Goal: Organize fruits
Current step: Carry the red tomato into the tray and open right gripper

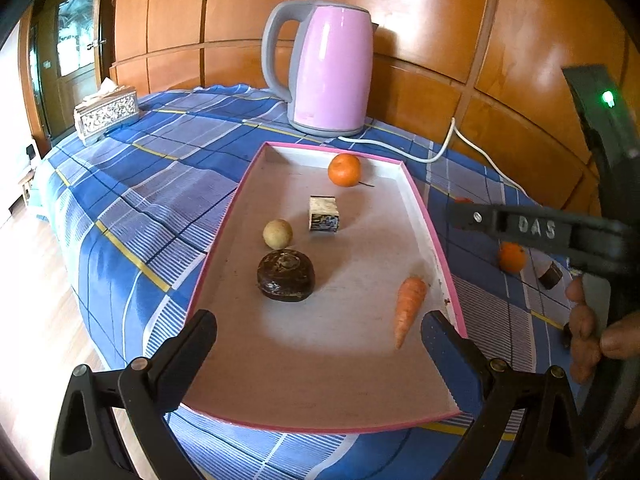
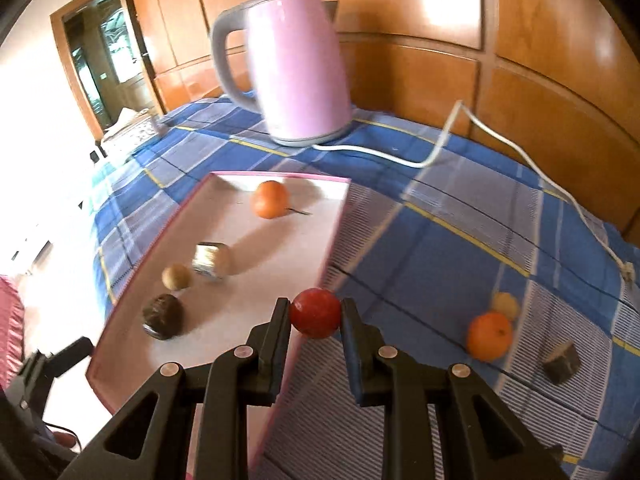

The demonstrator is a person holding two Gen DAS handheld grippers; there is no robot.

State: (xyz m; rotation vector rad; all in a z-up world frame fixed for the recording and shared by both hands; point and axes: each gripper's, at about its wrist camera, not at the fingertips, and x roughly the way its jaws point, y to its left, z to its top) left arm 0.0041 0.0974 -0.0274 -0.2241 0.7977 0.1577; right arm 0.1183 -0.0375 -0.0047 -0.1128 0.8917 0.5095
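A pink-rimmed tray [image 1: 360,384] lies on the blue checked cloth; it also shows in the right wrist view [image 2: 280,248]. In it lie an orange [image 1: 344,169], a small block [image 1: 323,213], a tan round fruit [image 1: 277,233], a dark brown round fruit [image 1: 285,275] and a carrot [image 1: 408,307]. My left gripper [image 1: 320,352] is open over the tray's near end. My right gripper [image 2: 316,320] is shut on a red tomato [image 2: 315,318], held above the tray's right rim. On the cloth to the right lie another orange [image 2: 489,336], a tan fruit [image 2: 505,305] and a dark block [image 2: 561,361].
A pink electric kettle [image 1: 328,68] stands behind the tray, its white cord [image 2: 440,148] running right across the cloth. A tissue box [image 1: 107,114] sits at the far left. Wooden wall panels stand behind. The table edge drops to the floor on the left.
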